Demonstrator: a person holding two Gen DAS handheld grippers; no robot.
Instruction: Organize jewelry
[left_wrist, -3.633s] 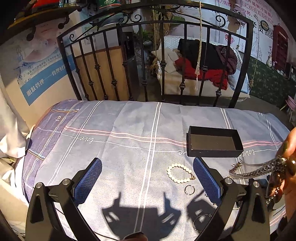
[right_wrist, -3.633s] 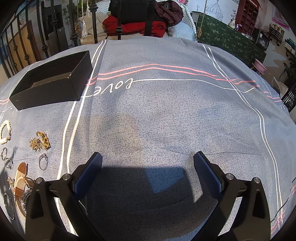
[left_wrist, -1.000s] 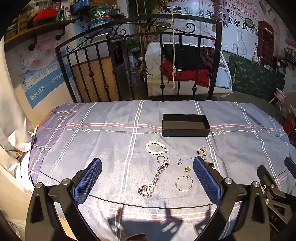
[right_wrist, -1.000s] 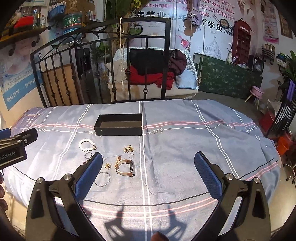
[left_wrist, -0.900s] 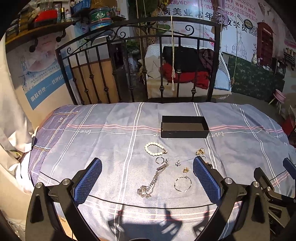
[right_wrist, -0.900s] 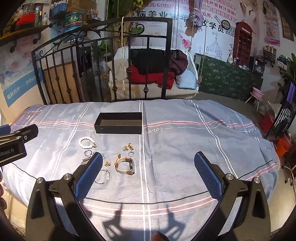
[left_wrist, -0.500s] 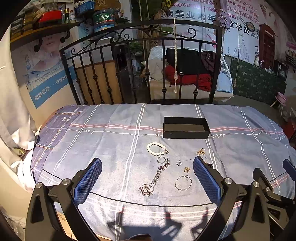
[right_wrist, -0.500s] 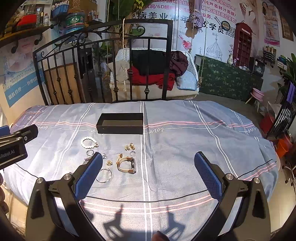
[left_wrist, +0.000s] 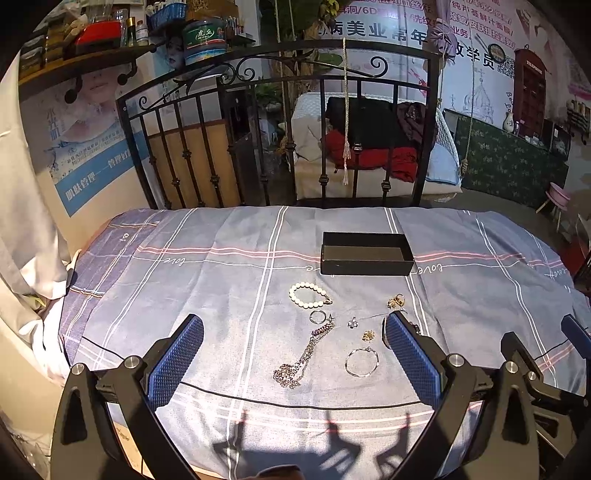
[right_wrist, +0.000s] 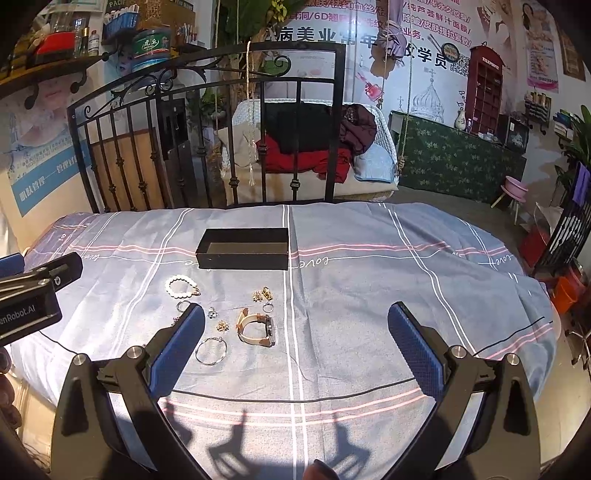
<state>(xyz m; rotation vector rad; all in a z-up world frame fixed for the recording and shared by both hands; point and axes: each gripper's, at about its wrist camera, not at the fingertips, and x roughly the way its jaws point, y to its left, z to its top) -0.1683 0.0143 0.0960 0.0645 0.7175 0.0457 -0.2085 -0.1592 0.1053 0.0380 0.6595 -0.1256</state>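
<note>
On the blue plaid bedsheet (left_wrist: 207, 280), the left wrist view showed jewelry spread before a black box (left_wrist: 365, 254): a pearl bracelet (left_wrist: 308, 295), a chain necklace (left_wrist: 301, 356) and a silver bangle (left_wrist: 362, 362). The left gripper (left_wrist: 293, 356) hung wide apart, holding nothing. A black iron headboard (left_wrist: 280, 122) stood behind.

In the right wrist view, a watch (right_wrist: 256, 326) lay near the bangle; the right gripper (right_wrist: 295, 349) gaped empty.
</note>
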